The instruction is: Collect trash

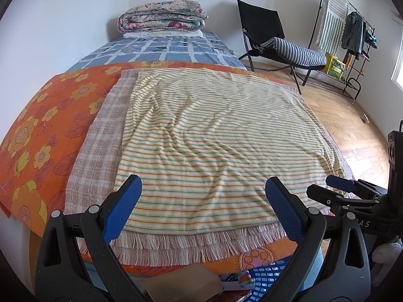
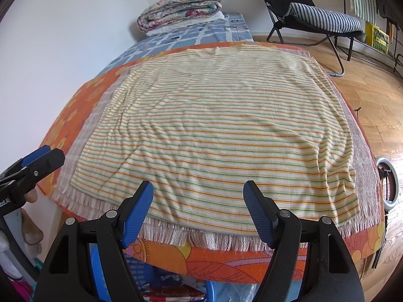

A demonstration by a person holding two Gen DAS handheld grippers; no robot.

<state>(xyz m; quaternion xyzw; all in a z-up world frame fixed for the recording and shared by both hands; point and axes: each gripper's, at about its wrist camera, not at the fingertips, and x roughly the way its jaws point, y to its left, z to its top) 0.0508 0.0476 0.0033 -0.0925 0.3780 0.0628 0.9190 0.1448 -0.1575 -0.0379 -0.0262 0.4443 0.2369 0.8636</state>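
My left gripper (image 1: 203,188) stands open over the near edge of a bed, with nothing between its blue pads. My right gripper (image 2: 198,191) is open too and holds nothing; it shows at the right edge of the left wrist view (image 1: 340,183). Both hover above a yellow striped towel (image 1: 214,138) (image 2: 214,125) spread flat on a fringed checked blanket. No loose trash lies on the towel. Below the bed's edge I see a blue perforated basket (image 1: 267,276) (image 2: 131,264), a tan block (image 1: 181,281), a colourful wrapper (image 1: 241,276), a red packet (image 2: 173,295) and clear plastic (image 2: 241,294).
An orange floral cover (image 1: 37,130) lies under the blanket. A folded quilt (image 1: 161,16) sits at the head of the bed by the wall. A black folding chair (image 1: 272,37) with a striped cushion, a clothes rack (image 1: 352,32) and a yellow crate (image 1: 335,65) stand on the wooden floor at right. A ring light (image 2: 389,183) stands beside the bed.
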